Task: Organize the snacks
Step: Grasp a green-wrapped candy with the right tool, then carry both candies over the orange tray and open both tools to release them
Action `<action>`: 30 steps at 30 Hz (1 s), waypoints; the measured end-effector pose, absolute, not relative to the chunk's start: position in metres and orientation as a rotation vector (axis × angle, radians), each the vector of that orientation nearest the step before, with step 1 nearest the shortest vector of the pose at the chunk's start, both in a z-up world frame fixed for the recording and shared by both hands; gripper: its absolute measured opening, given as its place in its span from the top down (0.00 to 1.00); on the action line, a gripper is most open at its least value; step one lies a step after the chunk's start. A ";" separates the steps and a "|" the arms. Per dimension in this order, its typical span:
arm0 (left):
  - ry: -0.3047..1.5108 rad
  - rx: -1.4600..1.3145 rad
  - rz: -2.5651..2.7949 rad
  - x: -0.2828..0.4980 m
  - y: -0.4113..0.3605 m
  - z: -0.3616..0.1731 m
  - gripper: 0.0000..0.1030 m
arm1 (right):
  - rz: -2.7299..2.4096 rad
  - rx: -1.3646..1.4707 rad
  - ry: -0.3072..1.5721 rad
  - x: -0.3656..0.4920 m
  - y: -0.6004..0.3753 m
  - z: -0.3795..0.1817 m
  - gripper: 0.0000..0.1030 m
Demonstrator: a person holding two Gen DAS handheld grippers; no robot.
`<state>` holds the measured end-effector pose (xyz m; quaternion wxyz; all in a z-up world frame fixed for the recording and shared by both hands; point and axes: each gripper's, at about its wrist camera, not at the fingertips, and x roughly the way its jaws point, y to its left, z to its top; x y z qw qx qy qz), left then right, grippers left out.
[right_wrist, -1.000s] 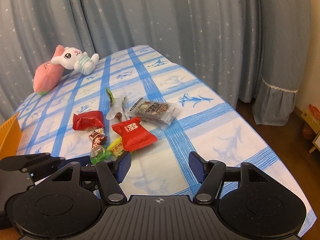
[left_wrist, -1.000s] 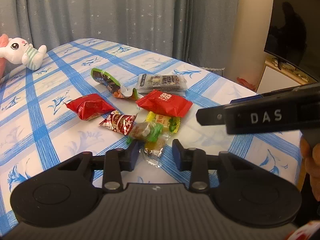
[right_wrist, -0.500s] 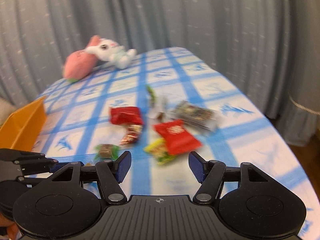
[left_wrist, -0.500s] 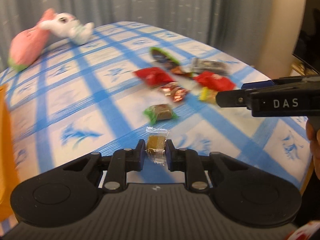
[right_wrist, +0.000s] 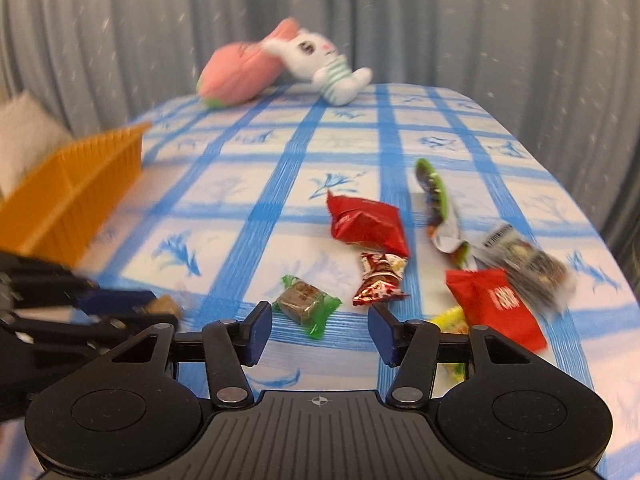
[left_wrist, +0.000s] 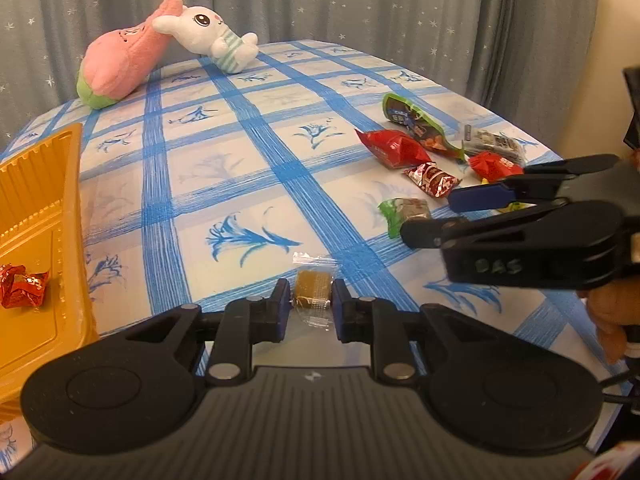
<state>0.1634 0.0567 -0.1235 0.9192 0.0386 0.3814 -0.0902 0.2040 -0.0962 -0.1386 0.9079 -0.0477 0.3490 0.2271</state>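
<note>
Brown candy (left_wrist: 313, 290) pinched, left gripper (left_wrist: 308, 300)

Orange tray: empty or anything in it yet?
Not empty. Left wrist view shows a red foil candy lying inside the orange tray; the rest is out of frame.

Glossy foil snack wrappers (right_wrist: 366, 224), matt plastic orange tray (left_wrist: 36, 216), plush rabbit (left_wrist: 212, 36)

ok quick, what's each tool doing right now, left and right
Left tool: shut on the clear-wrapped brown candy.
Right tool: open, holding nothing; its jaws have just been closing, with the green-wrapped candy ahead of them.
</note>
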 end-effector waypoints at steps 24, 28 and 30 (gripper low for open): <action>0.774 0.071 -0.190 0.166 0.054 -0.124 0.82 | 0.505 -0.107 0.683 0.205 -0.087 -0.132 0.79; 0.763 0.059 -0.177 0.163 0.056 -0.119 0.82 | 0.494 -0.090 0.667 0.201 -0.090 -0.123 0.79; 0.748 0.055 -0.167 0.161 0.059 -0.113 0.82 | 0.495 -0.077 0.658 0.199 -0.090 -0.117 0.79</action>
